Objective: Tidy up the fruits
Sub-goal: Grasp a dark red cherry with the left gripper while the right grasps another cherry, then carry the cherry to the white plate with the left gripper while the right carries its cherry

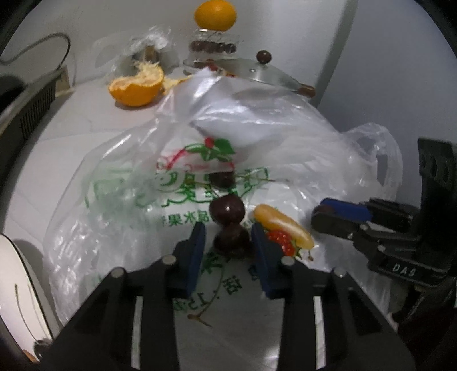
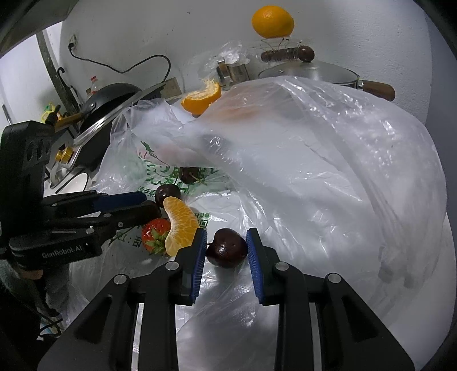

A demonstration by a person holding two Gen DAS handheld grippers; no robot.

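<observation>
Fruits lie on a clear plastic bag (image 1: pixel 120 217) with green print. In the left wrist view my left gripper (image 1: pixel 228 237) is open around a dark cherry (image 1: pixel 232 240); a second cherry (image 1: pixel 227 210) lies just beyond it, and a third (image 1: pixel 224 179) further back. An orange segment (image 1: pixel 282 227) and a strawberry (image 1: pixel 282 241) lie right of my left fingers. In the right wrist view my right gripper (image 2: pixel 227 244) is open with a dark cherry (image 2: pixel 227 247) between its pads, not squeezed. The segment (image 2: pixel 180 222) and strawberry (image 2: pixel 154 235) lie to its left.
A whole orange (image 1: pixel 215 14) sits on a clear stand with cherries (image 1: pixel 212 47) at the back wall. A half-peeled orange (image 1: pixel 135 85) and a steel pot lid (image 1: pixel 257 72) lie behind the bag. A black pan (image 2: pixel 111 97) and stove stand at left.
</observation>
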